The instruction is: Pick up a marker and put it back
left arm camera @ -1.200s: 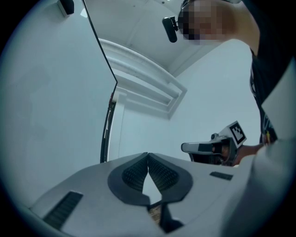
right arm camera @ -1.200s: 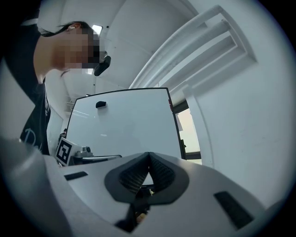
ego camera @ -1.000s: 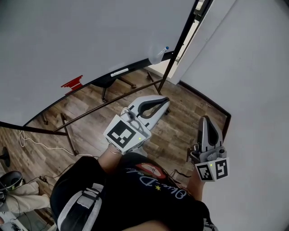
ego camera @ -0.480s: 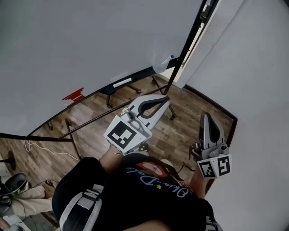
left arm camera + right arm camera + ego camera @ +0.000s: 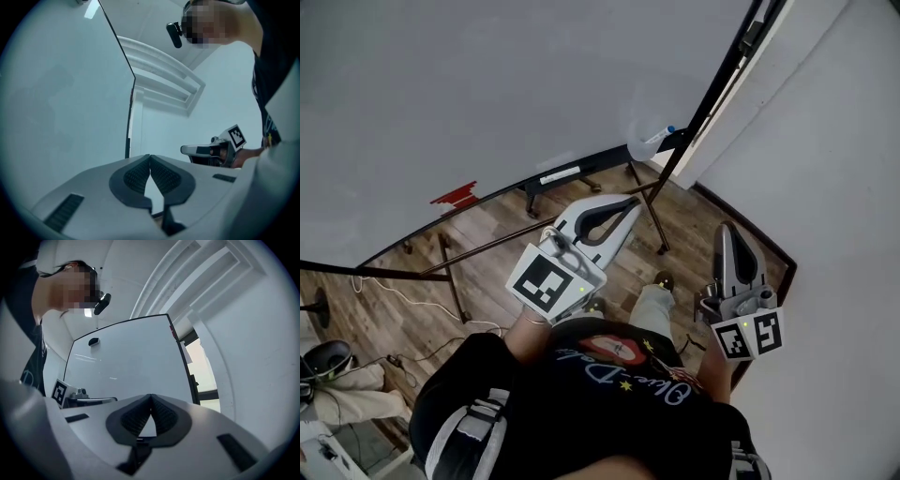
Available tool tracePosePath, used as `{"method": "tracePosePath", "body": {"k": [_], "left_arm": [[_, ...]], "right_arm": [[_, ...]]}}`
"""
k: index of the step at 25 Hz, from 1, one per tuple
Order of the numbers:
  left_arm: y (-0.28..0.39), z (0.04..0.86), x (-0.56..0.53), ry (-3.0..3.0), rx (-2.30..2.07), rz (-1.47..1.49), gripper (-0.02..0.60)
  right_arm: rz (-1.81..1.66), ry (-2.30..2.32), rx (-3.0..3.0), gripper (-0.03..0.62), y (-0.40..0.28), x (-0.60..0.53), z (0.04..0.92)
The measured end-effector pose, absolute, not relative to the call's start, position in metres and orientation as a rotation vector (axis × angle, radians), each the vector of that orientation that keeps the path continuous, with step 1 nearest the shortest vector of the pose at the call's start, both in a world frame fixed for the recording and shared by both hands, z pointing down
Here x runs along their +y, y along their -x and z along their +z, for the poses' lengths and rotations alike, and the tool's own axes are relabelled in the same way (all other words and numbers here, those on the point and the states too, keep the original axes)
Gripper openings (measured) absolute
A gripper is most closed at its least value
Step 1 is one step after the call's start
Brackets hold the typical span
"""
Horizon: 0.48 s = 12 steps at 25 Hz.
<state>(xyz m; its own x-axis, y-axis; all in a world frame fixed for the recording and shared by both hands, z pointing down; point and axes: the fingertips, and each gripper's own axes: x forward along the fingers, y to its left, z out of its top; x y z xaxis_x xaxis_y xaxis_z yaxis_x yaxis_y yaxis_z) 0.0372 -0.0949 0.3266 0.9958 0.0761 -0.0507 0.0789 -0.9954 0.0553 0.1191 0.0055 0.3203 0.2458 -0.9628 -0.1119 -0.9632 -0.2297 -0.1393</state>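
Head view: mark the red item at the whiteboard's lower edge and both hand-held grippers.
red item [image 5: 453, 197], head view, its middle.
left hand-held gripper [image 5: 632, 201], head view, between its fingertips.
right hand-held gripper [image 5: 727, 228], head view, between its fingertips.

Wood-plank floor [image 5: 492, 246] with a white cable [image 5: 362, 281] and the whiteboard stand's black legs [image 5: 453, 281] on it

place: office or classroom | cues: standing whiteboard [image 5: 487, 84], wood-plank floor [image 5: 487, 267], plain white walls [image 5: 834, 141]
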Motion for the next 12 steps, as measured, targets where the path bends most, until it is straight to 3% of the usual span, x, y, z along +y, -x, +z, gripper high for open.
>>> {"method": "tracePosePath", "body": {"k": [12], "left_arm": [[-0.081,0.324,-0.137,-3.129,-0.334,-0.015,0.003]], "right_arm": [[-0.018,2.041,2.090,-0.002,-0.193,-0.065,0.315]]}}
